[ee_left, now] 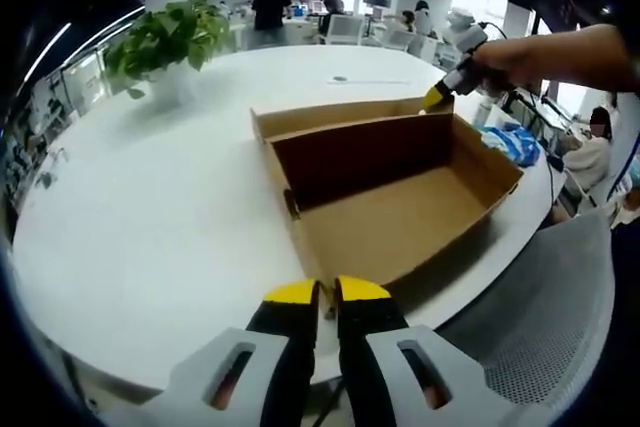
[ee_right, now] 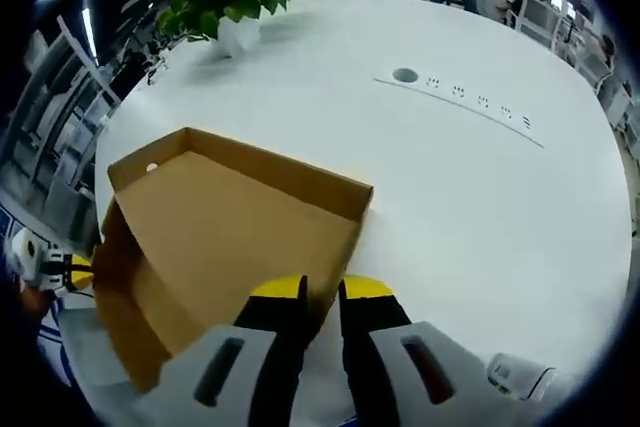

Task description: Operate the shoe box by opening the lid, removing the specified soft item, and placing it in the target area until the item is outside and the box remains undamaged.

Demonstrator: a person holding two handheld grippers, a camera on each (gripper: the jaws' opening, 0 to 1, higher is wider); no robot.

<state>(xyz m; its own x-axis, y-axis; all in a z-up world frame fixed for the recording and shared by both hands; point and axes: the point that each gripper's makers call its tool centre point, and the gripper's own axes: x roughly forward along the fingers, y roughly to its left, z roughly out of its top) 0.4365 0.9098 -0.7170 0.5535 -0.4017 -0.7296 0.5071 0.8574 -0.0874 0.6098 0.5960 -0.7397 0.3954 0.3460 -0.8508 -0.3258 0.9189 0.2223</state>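
Left gripper [ee_left: 327, 294] and right gripper [ee_right: 322, 288] each pinch a wall of the open, empty shoe box [ee_left: 400, 217], jaws nearly closed

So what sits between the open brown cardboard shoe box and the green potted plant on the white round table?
Nothing: bare white round table separates the open brown cardboard shoe box from the green potted plant in the right gripper view, and likewise in the left gripper view.

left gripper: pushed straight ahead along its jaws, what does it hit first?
The left gripper already has its jaws nearly shut on the near wall of the open shoe box. Straight on, it would likely shove that wall, then pass over the bare box floor.
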